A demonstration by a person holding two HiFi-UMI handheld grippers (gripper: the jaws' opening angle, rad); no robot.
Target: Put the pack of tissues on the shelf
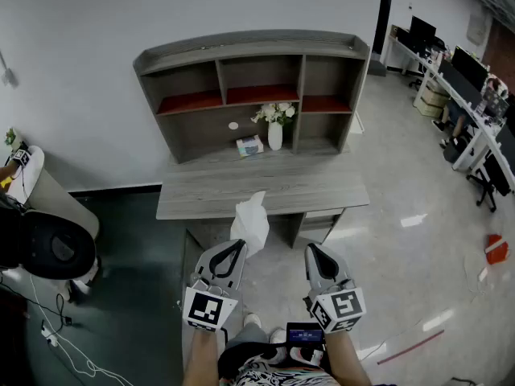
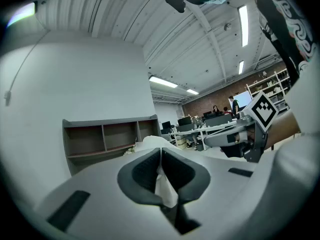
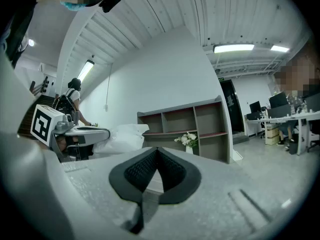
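1 step done: left gripper (image 1: 238,248) jaws pinch tissue pack (image 1: 251,218), right gripper's (image 1: 314,254) shut, empty; carry to shelf (image 1: 249,43) remains.

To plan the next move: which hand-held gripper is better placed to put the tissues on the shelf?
Left. The left hand-held gripper is shut on the pack of tissues, facing the shelf; the right hand-held gripper is shut and empty.
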